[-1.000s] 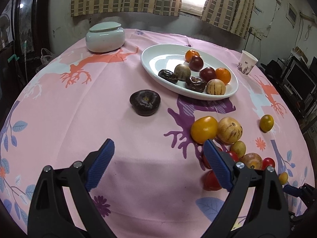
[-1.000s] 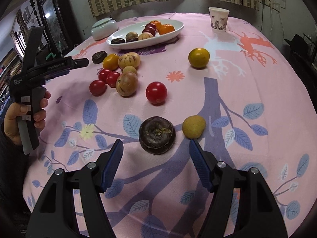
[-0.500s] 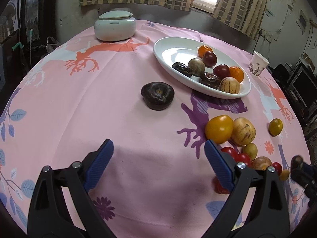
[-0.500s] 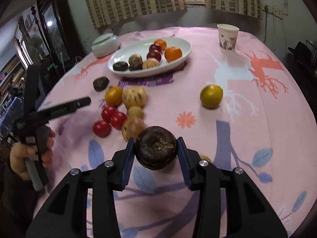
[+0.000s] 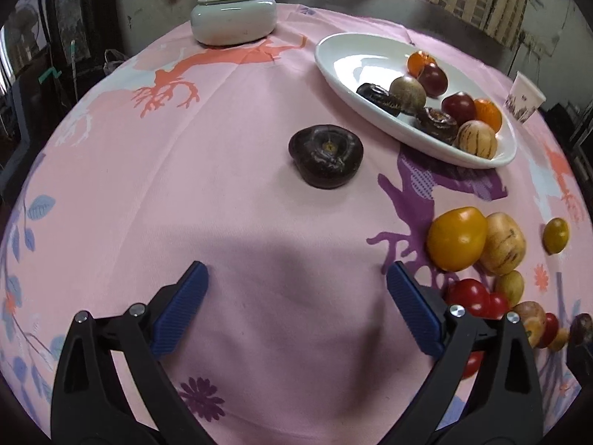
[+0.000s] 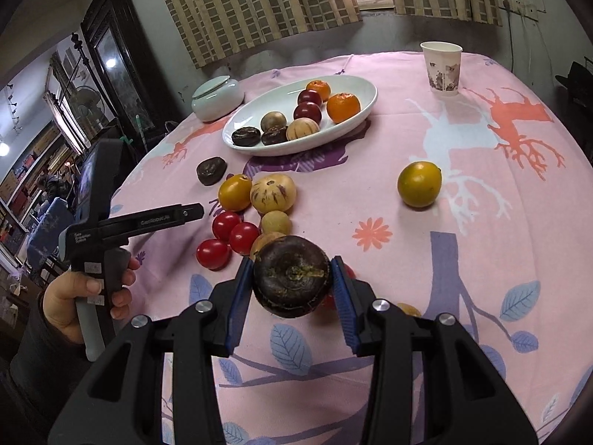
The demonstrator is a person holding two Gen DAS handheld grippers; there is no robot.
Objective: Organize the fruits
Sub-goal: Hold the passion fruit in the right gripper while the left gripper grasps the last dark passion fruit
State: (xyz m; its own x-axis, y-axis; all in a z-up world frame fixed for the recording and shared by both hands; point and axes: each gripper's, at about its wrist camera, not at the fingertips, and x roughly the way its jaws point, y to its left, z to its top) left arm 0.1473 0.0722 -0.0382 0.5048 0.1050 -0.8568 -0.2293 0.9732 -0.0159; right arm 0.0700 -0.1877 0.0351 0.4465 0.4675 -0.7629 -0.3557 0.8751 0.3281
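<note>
Between my right claw's (image 6: 292, 285) blue pads sits a dark purple fruit (image 6: 292, 276), lifted clear of the cloth (image 6: 463, 259), its dimpled stem end facing me. The jaws stand partly closed and press it at its widest girth, one pad on each flank. It looks round, squat and firm-skinned, wrinkled around the crown, probably middling in weight and not slippery; I judge a hard squeeze could bruise it, so a grip across the equator with just enough pressure suits it. The dish (image 6: 365, 105) lies ahead and a little left of this claw, already holding several fruits.

My left claw (image 5: 296, 296) is spread nearly as wide as it goes, its jaws having just been opening, with nothing between them but bare cloth. Ahead of it, slightly right, a second dark fruit (image 5: 325, 155) rests on the cloth, short of the dish. It sits flat on its base, so I would come down over it and take it by the sides.
</note>
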